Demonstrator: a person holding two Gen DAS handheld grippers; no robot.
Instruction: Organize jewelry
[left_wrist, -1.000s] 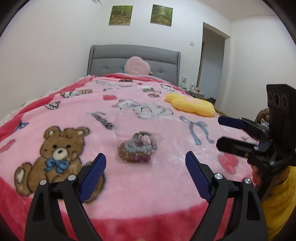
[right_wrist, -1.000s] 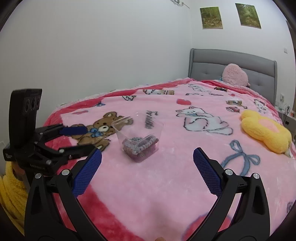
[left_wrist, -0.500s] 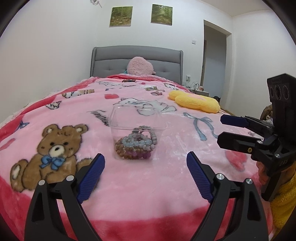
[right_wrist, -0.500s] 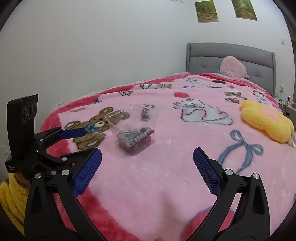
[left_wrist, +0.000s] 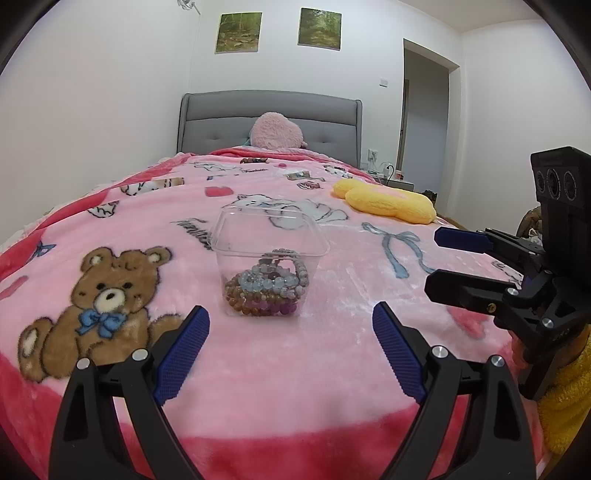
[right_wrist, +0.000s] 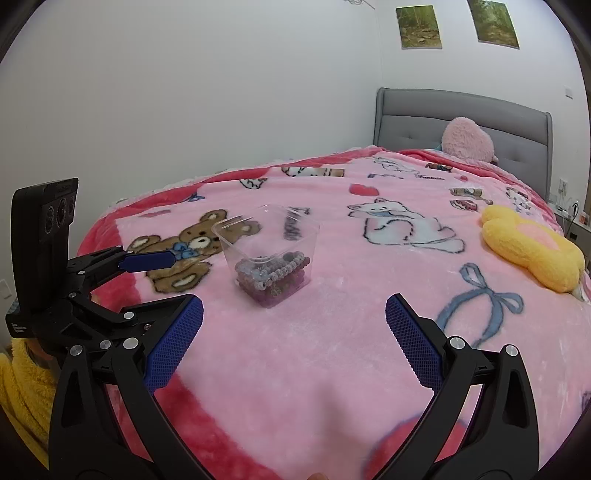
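Jaws of both grippers spread wide, empty, levelled toward bead-filled clear tub (left_wrist: 269, 266) on blanket (left_wrist: 332, 354)

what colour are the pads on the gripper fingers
Blue, with a fine textured grid, on black arms. Clearest in the right wrist view, on the right gripper pads.

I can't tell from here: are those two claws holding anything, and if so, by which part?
Nothing is held. The left gripper and right gripper are both open above the blanket, short of the clear container of beaded bracelets.

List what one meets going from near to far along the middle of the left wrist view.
left gripper → clear container holding beaded bracelets → white cat print → pink plush pillow → grey headboard
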